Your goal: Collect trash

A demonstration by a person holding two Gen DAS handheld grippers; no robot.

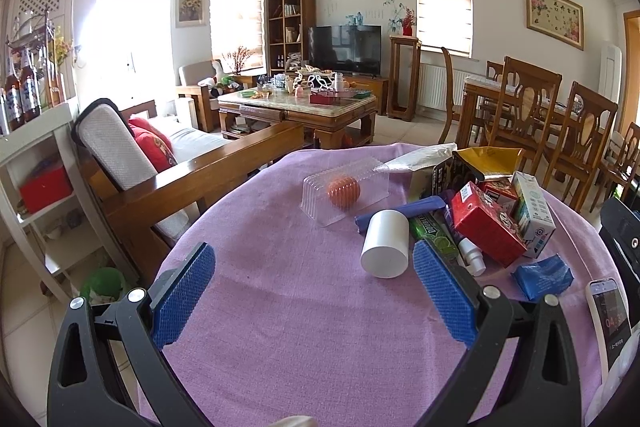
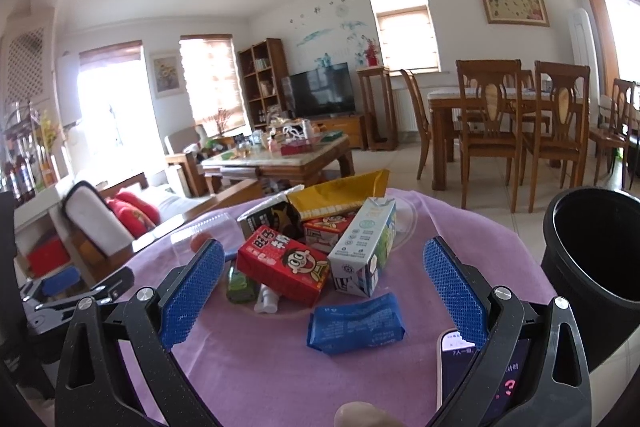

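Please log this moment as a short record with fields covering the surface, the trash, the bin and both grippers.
surface: round table under a purple cloth
trash pile: red carton, white-green carton, yellow bag, blue packet
other items: white cup on its side; clear tray over an orange ball
bin: black bin, beside the table
left gripper: open, empty
right gripper: open, empty

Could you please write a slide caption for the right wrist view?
Open right tool faces a trash pile on the purple cloth, black bin alongside.
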